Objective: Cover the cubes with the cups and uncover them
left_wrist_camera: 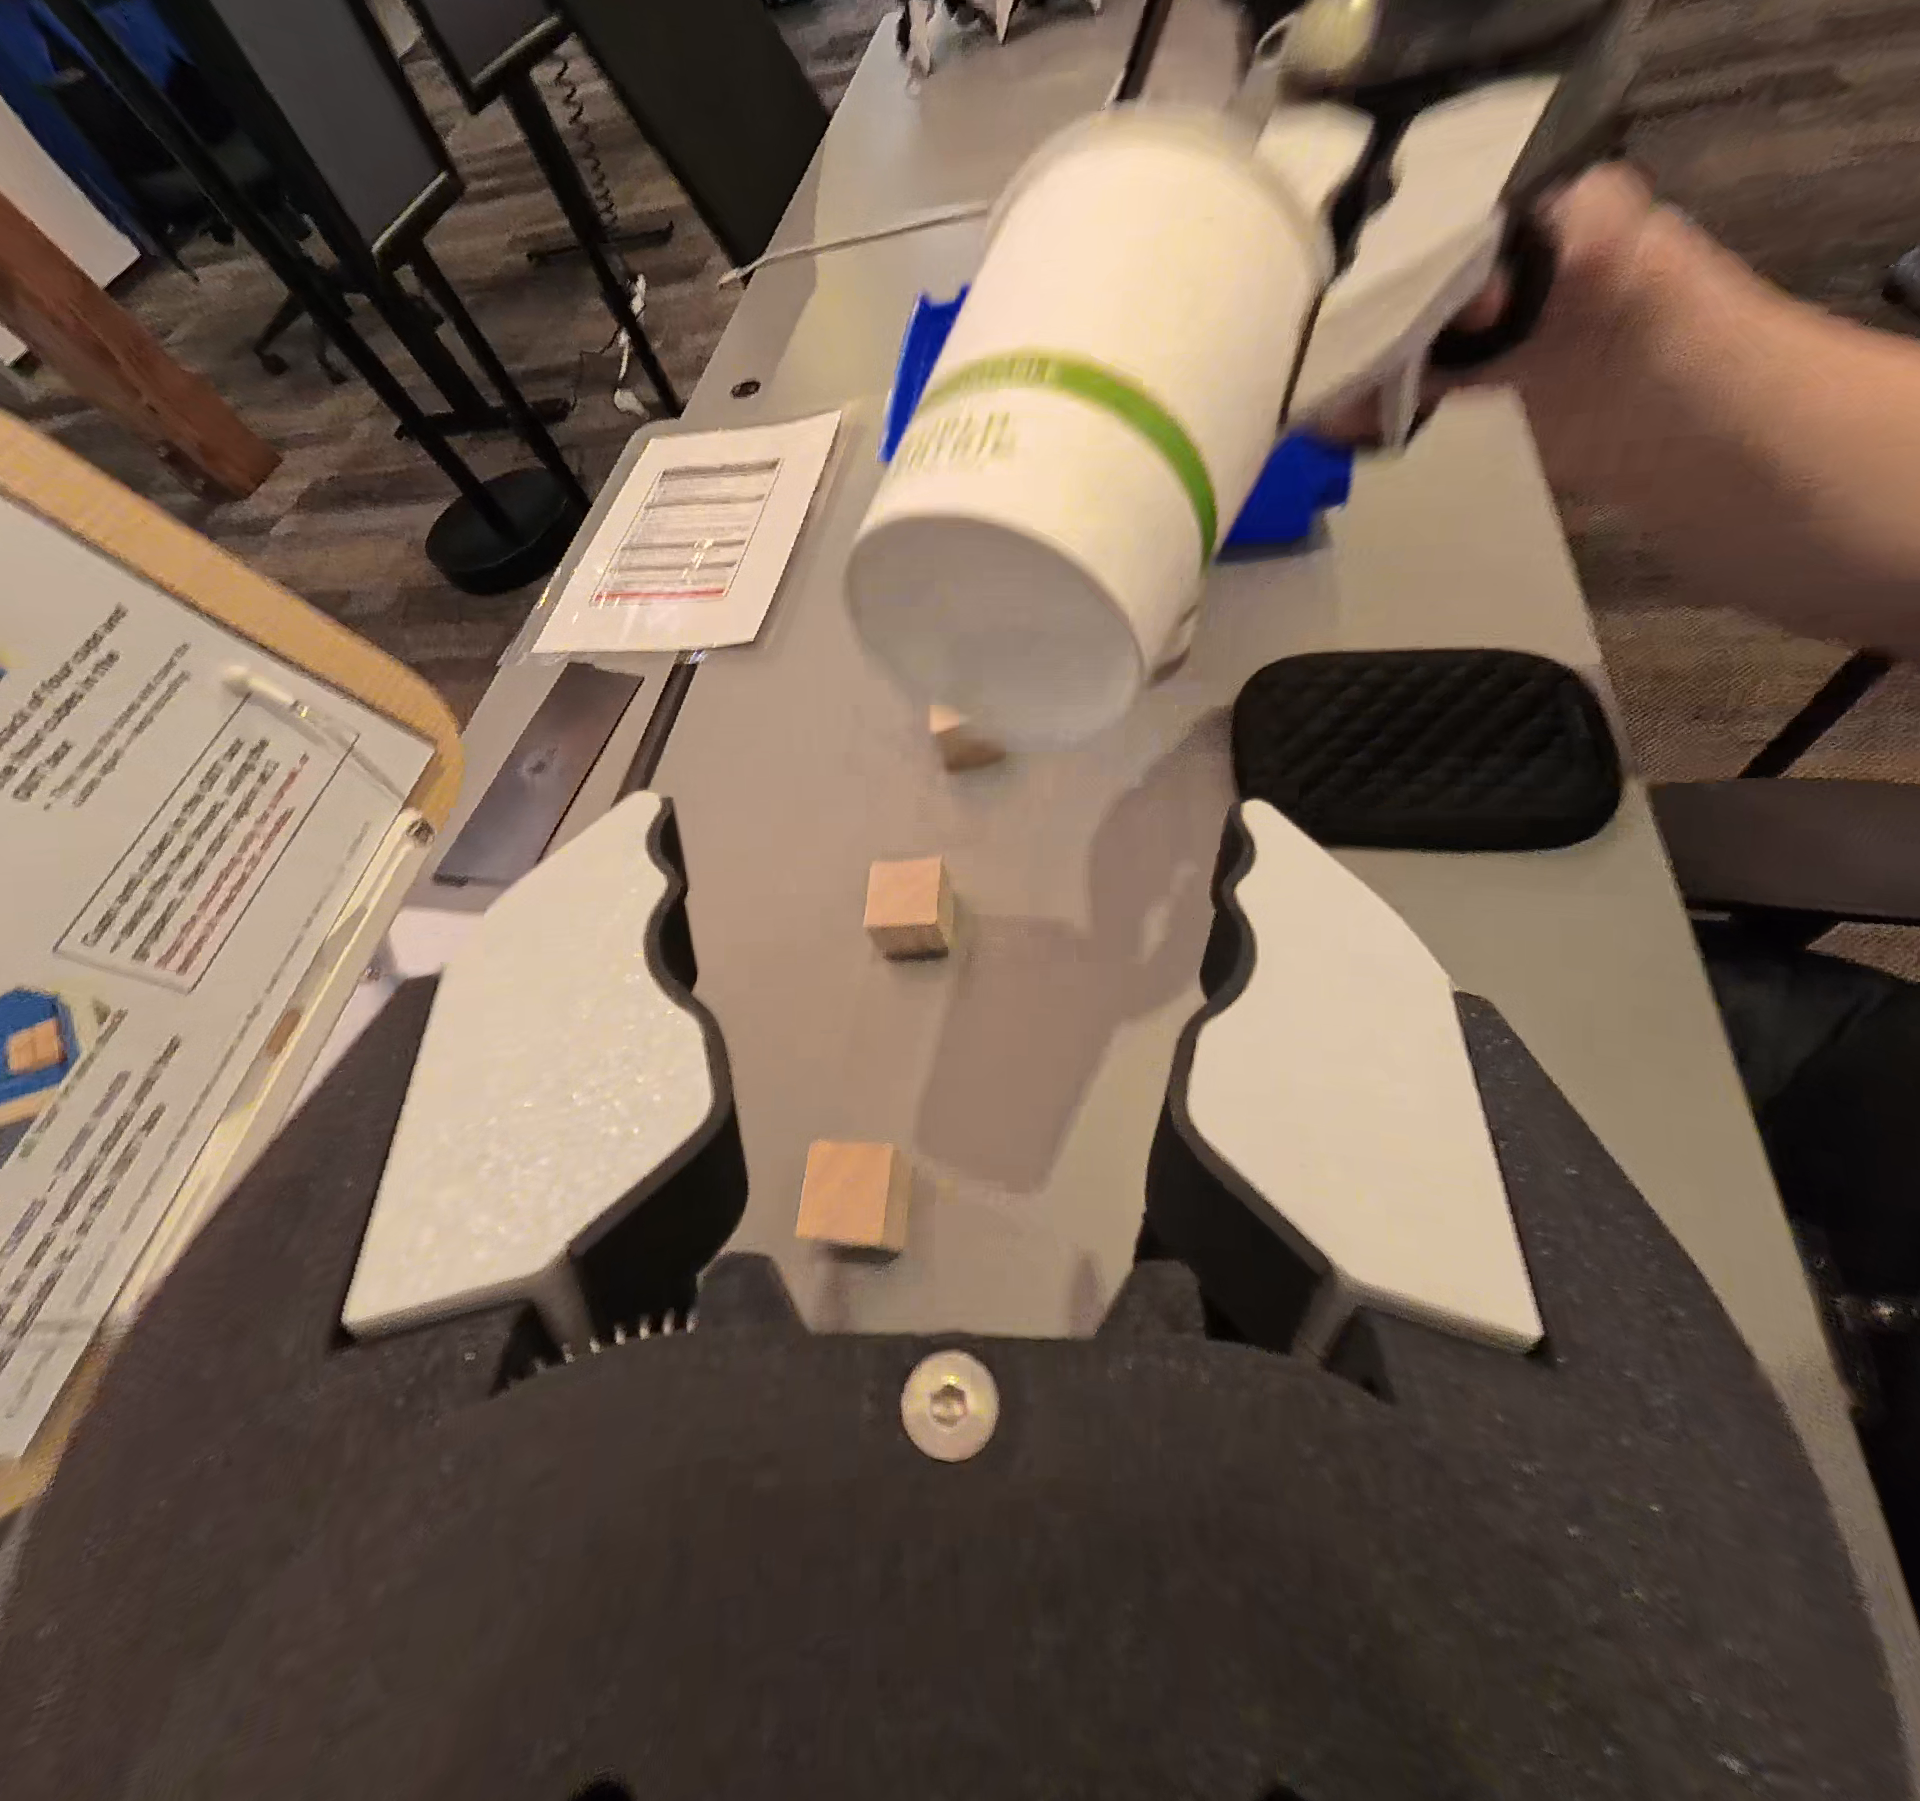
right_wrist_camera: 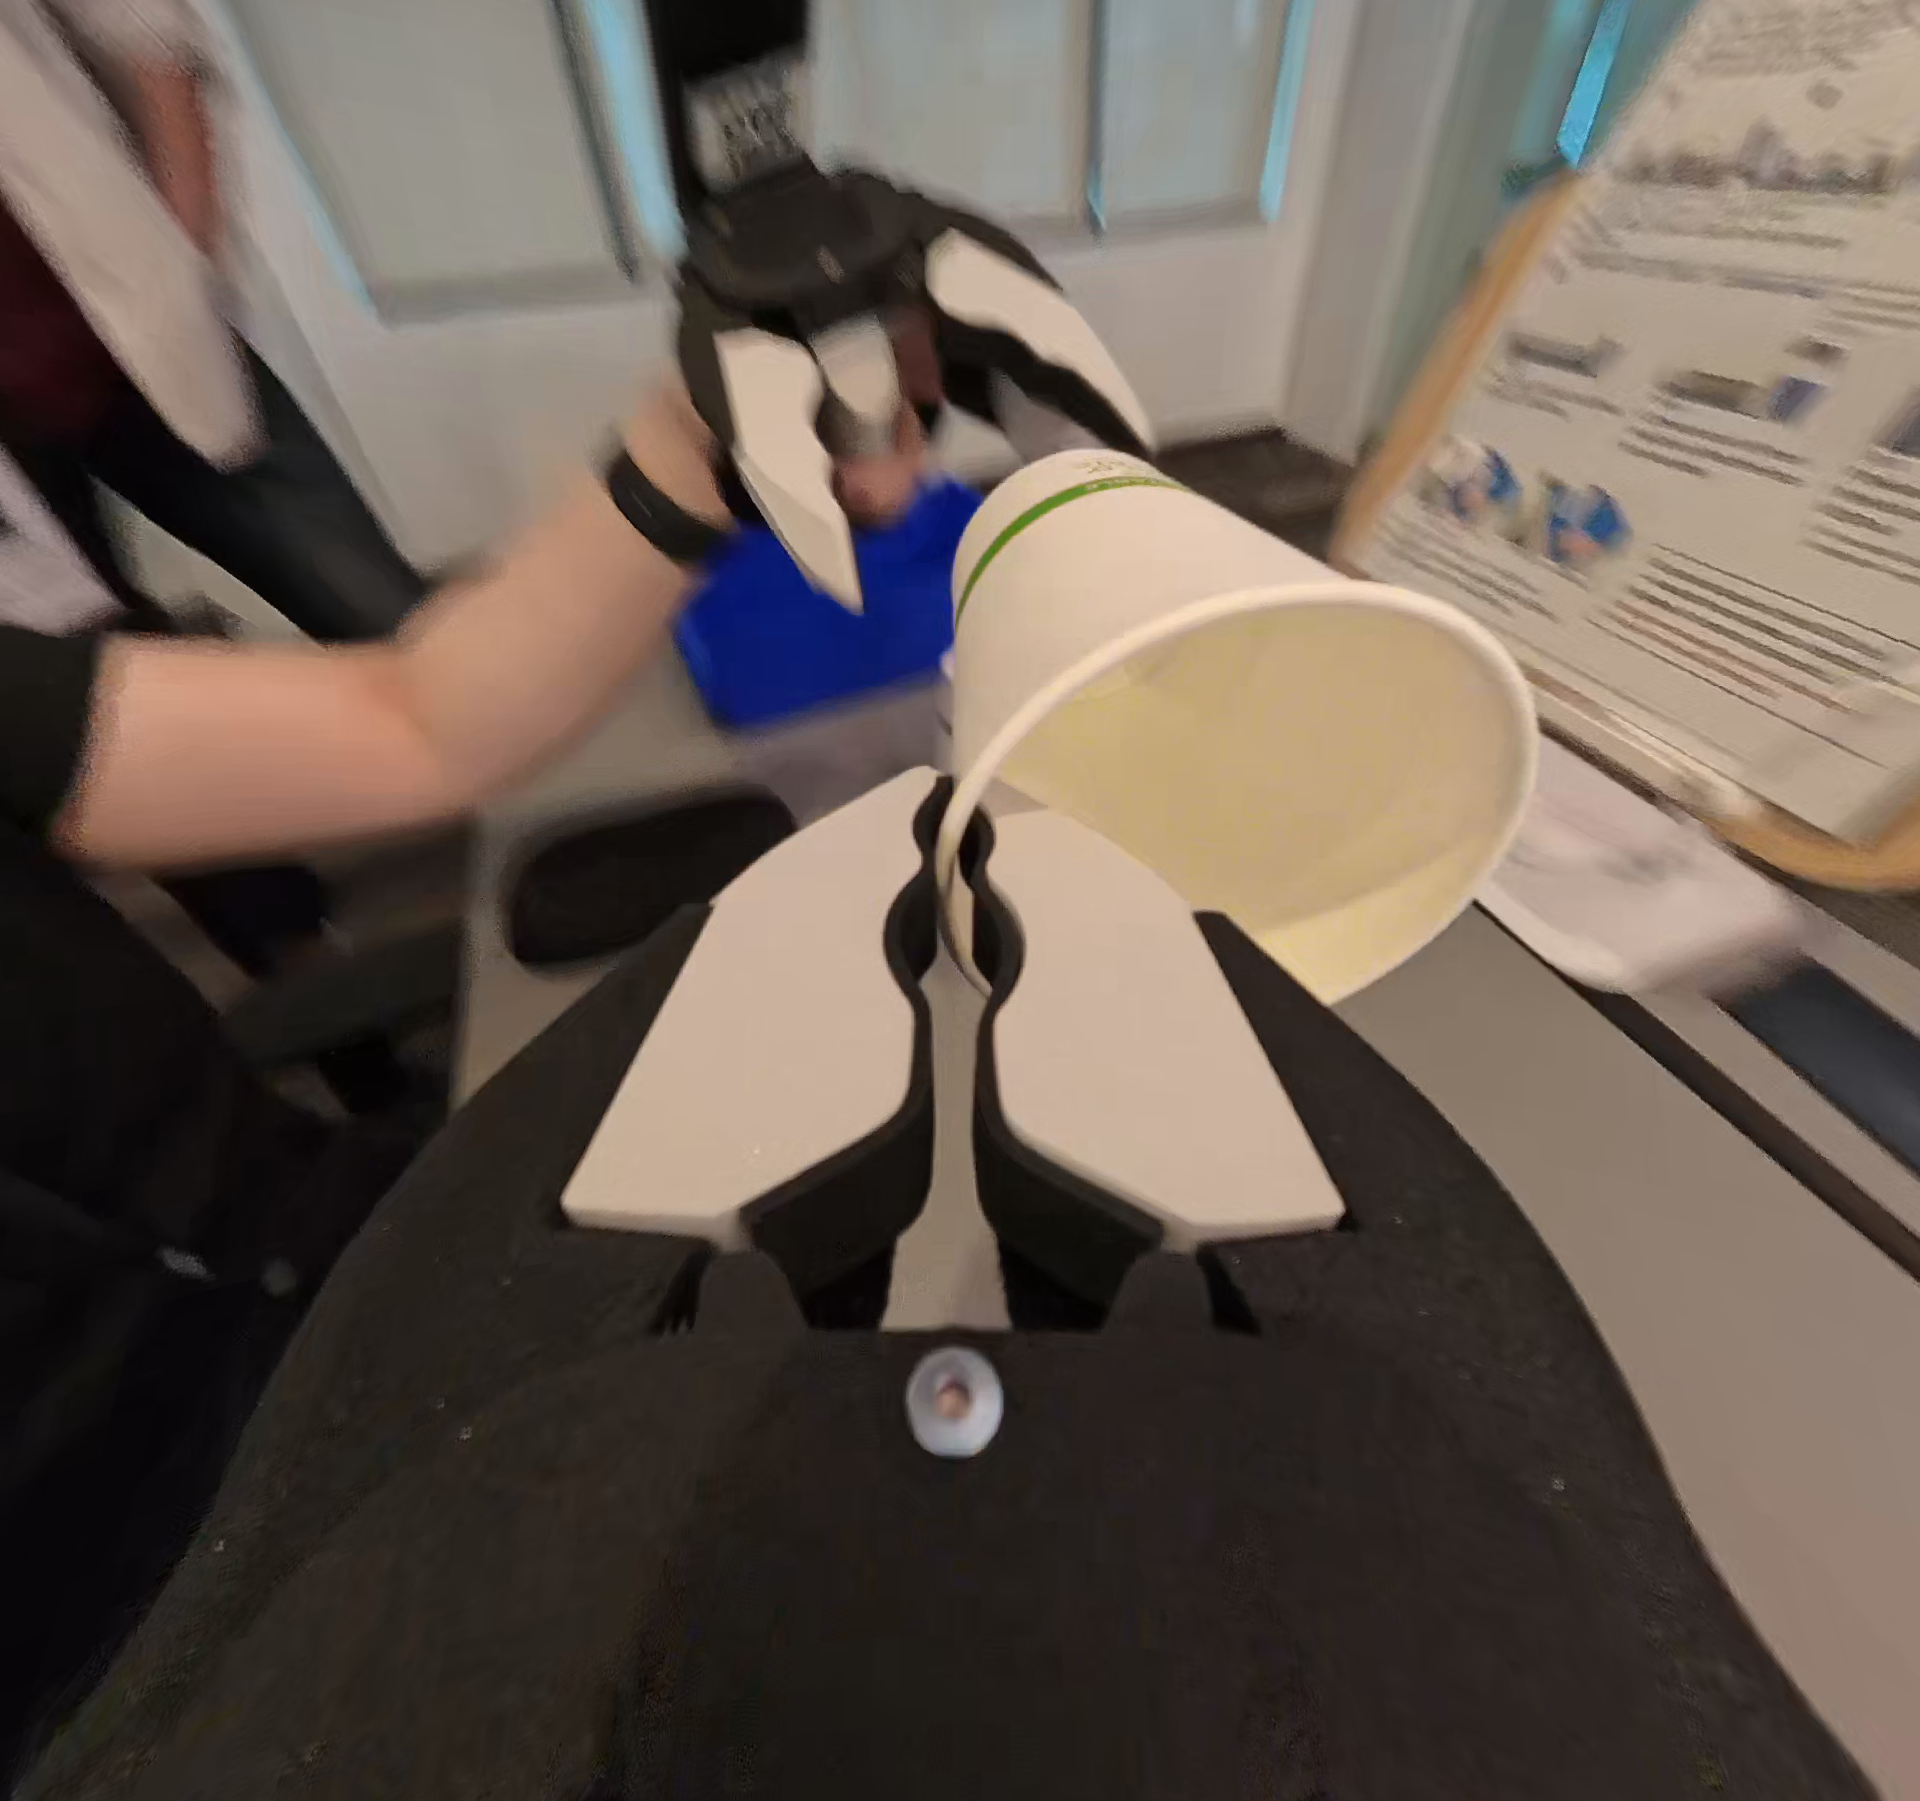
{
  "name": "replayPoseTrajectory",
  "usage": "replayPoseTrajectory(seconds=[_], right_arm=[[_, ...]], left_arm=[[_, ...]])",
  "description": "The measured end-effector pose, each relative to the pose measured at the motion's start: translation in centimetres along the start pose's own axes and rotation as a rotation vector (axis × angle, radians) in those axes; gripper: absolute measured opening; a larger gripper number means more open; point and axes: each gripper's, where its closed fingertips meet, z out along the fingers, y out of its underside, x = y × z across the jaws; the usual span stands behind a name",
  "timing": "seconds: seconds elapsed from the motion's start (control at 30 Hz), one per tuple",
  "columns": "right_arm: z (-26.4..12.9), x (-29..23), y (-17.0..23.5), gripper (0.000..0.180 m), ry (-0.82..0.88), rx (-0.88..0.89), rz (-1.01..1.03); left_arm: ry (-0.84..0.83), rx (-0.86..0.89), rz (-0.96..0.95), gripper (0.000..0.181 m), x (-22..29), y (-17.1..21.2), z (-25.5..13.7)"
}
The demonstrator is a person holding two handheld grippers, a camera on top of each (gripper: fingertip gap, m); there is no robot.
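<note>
My left gripper [left_wrist_camera: 956, 878] is open and empty, low over the grey table [left_wrist_camera: 790, 1024]. Two wooden cubes [left_wrist_camera: 907, 908] [left_wrist_camera: 852, 1198] lie on the table between its fingers without touching them. A third cube [left_wrist_camera: 966, 743] lies farther off, half hidden by a white paper cup with a green band [left_wrist_camera: 1081, 463]. My right gripper [right_wrist_camera: 956, 868] is shut on the cup's rim wall [right_wrist_camera: 1226, 712] and holds it tilted in the air above that cube, base pointing down and away. The right gripper also shows in the left wrist view [left_wrist_camera: 1340, 203]. The left gripper also shows in the right wrist view [right_wrist_camera: 987, 520].
A blue bin [left_wrist_camera: 1288, 494] sits behind the cup. A black quilted pad [left_wrist_camera: 1423, 743] lies at the table's right edge. A sheet in a clear sleeve [left_wrist_camera: 696, 536] lies at the left edge. A poster board [left_wrist_camera: 156, 868] stands at the left. Easel stands are beyond the table.
</note>
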Motion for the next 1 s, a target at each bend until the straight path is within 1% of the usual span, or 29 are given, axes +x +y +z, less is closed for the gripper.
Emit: replayPoseTrajectory(seconds=[0.03,0.1,0.13,0.2,0.23,0.3,0.37,0.43,0.6,0.73,0.8,0.9,1.0], right_arm=[[-1.6,1.1,0.7,0.000,0.092,-0.138,-0.044],[-6.1,3.8,2.9,0.000,0.294,-0.489,-0.129],[-8.5,4.7,4.0,0.000,0.360,-0.660,-0.159],[-12.8,5.5,6.1,0.001,0.404,-0.954,-0.141],[-14.3,5.6,6.9,0.000,0.402,-1.054,-0.106],[-15.9,6.0,8.4,0.000,0.403,-1.170,-0.031],[-17.2,6.6,10.2,0.000,0.416,-1.289,0.004],[-17.7,7.0,12.0,0.000,0.407,-1.355,0.032],[-16.7,7.4,16.2,0.000,0.344,-1.394,0.085],[-16.2,7.7,18.7,0.001,0.319,-1.421,0.074],[-16.1,7.9,19.2,0.001,0.322,-1.416,0.066],[-15.6,8.3,19.0,0.004,0.341,-1.371,0.044],[-15.4,8.7,17.8,0.013,0.382,-1.327,-0.004]], left_arm=[[-0.022,-0.030,0.005,0.096,-0.4,0.8,-0.2],[-0.062,-0.094,0.017,0.095,-1.0,2.4,-0.7],[-0.079,-0.120,0.021,0.095,-1.3,3.1,-0.8],[-0.096,-0.158,0.021,0.094,-1.6,4.1,-1.1],[-0.101,-0.168,0.020,0.094,-1.7,4.4,-1.1],[-0.103,-0.174,0.016,0.094,-1.7,4.7,-1.1],[-0.098,-0.174,0.013,0.093,-1.7,4.8,-0.9],[-0.095,-0.178,0.013,0.093,-1.5,4.9,-0.8],[-0.126,-0.221,0.024,0.093,-1.6,6.1,-1.3],[-0.194,-0.278,0.014,0.094,-2.7,8.1,-2.9],[-0.233,-0.332,0.006,0.093,-3.4,9.9,-4.1],[-0.286,-0.457,-0.022,0.093,-4.7,13.5,-5.9],[-0.306,-0.580,-0.051,0.095,-5.8,17.1,-7.3]])
